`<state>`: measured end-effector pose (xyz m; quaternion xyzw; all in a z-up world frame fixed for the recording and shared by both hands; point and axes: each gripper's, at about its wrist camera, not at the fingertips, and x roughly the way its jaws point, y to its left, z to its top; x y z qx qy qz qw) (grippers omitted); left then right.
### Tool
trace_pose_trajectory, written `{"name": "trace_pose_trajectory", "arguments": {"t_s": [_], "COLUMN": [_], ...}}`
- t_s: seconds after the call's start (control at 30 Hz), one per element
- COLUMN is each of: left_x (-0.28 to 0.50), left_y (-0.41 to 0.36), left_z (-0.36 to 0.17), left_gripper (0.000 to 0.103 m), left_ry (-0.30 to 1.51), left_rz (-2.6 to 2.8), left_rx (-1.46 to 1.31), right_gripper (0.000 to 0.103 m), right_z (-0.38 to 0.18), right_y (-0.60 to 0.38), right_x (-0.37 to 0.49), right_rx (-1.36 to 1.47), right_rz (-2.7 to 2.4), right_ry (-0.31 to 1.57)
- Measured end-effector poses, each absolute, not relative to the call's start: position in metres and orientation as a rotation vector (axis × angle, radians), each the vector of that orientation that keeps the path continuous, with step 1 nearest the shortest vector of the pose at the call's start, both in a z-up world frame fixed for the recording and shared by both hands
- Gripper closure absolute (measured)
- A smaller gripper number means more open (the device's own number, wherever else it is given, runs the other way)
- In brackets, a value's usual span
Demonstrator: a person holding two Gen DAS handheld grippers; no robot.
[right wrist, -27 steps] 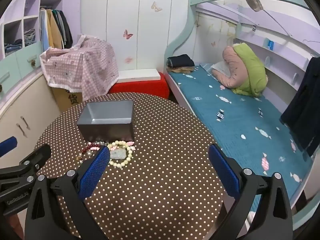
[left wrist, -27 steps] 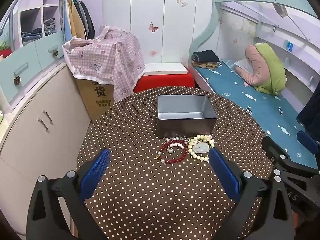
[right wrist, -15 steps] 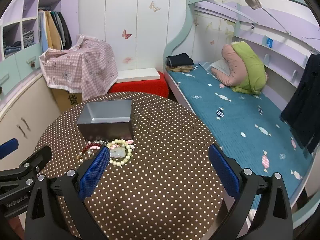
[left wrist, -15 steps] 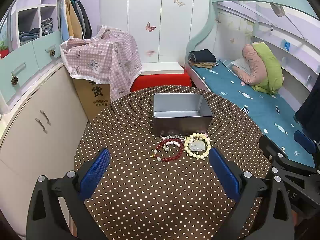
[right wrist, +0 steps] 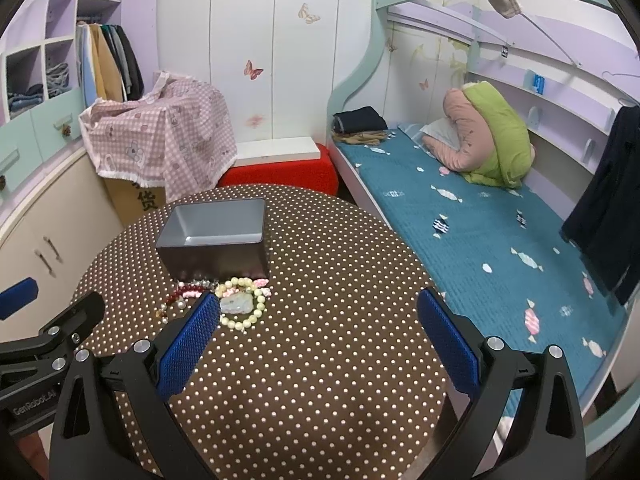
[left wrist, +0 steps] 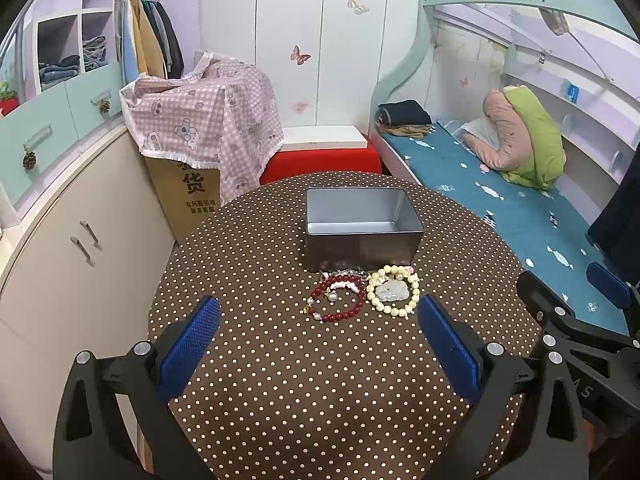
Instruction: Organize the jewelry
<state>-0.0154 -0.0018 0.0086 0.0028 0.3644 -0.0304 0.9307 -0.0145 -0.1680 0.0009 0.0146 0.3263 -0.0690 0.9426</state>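
An open grey metal tin (left wrist: 362, 226) (right wrist: 216, 236) stands on the round table (left wrist: 280, 380) with a brown dotted cloth. Just in front of the tin lie a dark red bead bracelet (left wrist: 340, 300) (right wrist: 180, 298), a cream bead bracelet with a pale stone (left wrist: 394, 292) (right wrist: 242, 304), and some pink and silver pieces. My left gripper (left wrist: 318, 344) hovers open above the table, short of the jewelry. My right gripper (right wrist: 320, 336) is open too, to the right of the jewelry, its left pad (right wrist: 188, 344) overlapping the bracelets in view. Both hold nothing.
A bunk bed with blue bedding (right wrist: 480, 216) runs along the right. White cabinets (left wrist: 60, 272) line the left. A cardboard box under a pink checked cloth (left wrist: 204, 128) and a red stool (left wrist: 320, 162) stand behind the table.
Both grippers have pulled back and risen slightly, so the tin and bracelets sit a little farther away and lower in view. Jaws stay wide.
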Motion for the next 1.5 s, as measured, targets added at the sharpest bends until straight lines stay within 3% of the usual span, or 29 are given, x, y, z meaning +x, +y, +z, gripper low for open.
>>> {"name": "trace_pose_trajectory", "arguments": {"t_s": [0.87, 1.5], "left_x": [-0.006, 0.043], "left_y": [-0.001, 0.020], "left_z": [-0.005, -0.069], "left_gripper": [0.007, 0.009], "left_ry": [0.789, 1.002], "left_rz": [-0.081, -0.051], "left_rx": [-0.001, -0.053], "right_gripper": [0.007, 0.007], "right_z": [-0.012, -0.095], "right_y": [-0.171, -0.166], "right_x": [-0.004, 0.064], "right_rx": [0.029, 0.071], "right_rz": [-0.126, -0.003], "right_ry": [0.763, 0.946]}}
